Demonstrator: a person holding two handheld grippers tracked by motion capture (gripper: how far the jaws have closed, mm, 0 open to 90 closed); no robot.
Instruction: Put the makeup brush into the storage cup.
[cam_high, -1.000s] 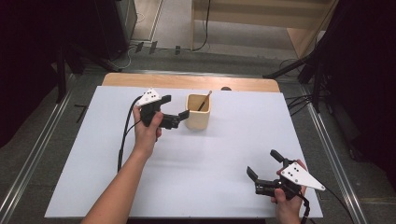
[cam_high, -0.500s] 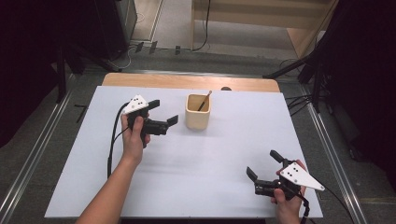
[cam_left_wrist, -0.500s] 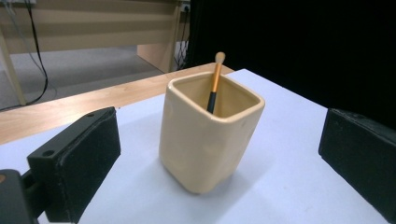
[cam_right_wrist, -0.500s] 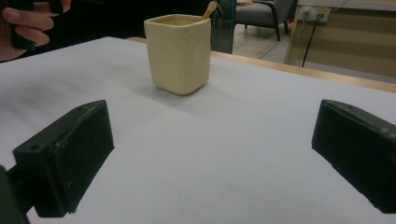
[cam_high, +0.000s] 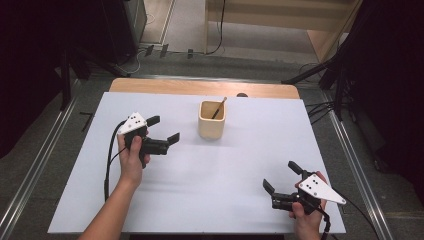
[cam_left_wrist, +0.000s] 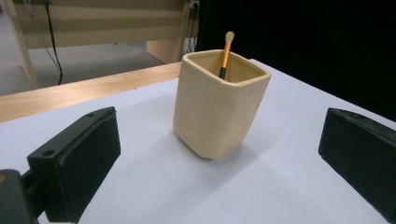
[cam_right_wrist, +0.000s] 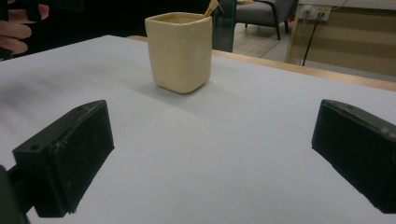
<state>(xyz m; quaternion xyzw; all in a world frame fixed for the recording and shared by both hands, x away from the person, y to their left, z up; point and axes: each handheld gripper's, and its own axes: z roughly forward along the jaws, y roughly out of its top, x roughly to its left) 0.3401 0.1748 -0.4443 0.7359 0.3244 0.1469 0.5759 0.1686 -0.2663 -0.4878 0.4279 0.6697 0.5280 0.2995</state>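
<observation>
Cup (cam_high: 211, 120) stands upright at far centre of table (cam_high: 75, 200), brush (cam_high: 218, 107) inside, leaning. Left hand-held gripper (cam_high: 165, 131), jaws released, sits just left of the cup and nearer; right hand-held gripper (cam_high: 280, 176), also released, well apart at near right.

white rectangular surface (cam_high: 210, 170) with wooden back edge, grey carpet floor (cam_high: 45, 150), black curtains (cam_high: 390, 60), light wooden bench (cam_high: 280, 15) behind

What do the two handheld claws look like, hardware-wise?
Both match: the left claw and the right claw each have a black body, two blocky black jaws with flat pads, and a pale three-cornered plate on top with small dark dots. A black cable trails from the left one. Forearms are bare, no sleeves.
</observation>
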